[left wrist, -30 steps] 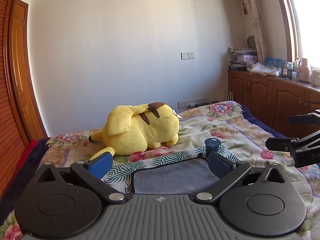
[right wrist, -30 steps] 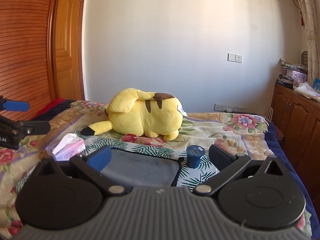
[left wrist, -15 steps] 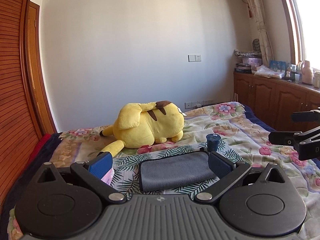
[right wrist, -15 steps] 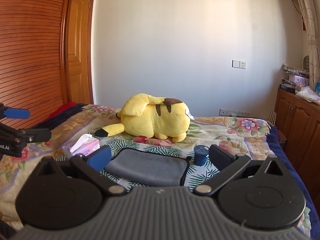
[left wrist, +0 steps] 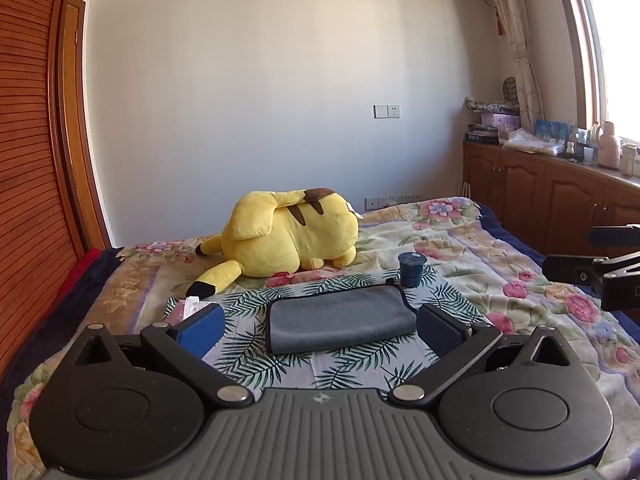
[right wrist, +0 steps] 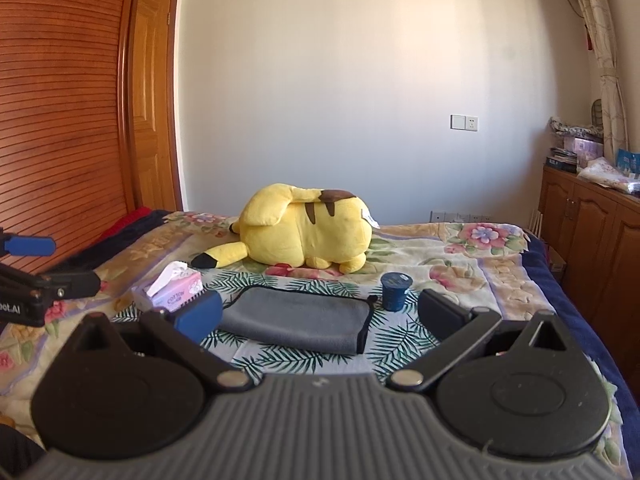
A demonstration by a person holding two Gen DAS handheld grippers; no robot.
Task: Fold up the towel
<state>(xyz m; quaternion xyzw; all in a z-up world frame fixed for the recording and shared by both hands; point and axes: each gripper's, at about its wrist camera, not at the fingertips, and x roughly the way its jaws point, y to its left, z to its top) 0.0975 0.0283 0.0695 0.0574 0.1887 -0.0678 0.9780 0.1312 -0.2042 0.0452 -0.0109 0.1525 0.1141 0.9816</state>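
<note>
**Inspector:** Left wrist view: the left gripper has its fingers spread wide and holds nothing. The grey towel lies folded flat on the palm-leaf cloth, ahead of the fingertips and apart from them.

**Clerk:** And the other unit?

**Inspector:** The right gripper is likewise spread, nothing between its fingers. From its camera the towel lies just ahead, dark-edged side to the right.

**Clerk:** Surrounding items?

**Inspector:** A blue cup stands upright near the towel's far right corner. A pink tissue pack lies to the towel's left. A yellow plush toy lies on the floral bedspread beyond the towel. Wooden cabinets line the right wall.
</note>
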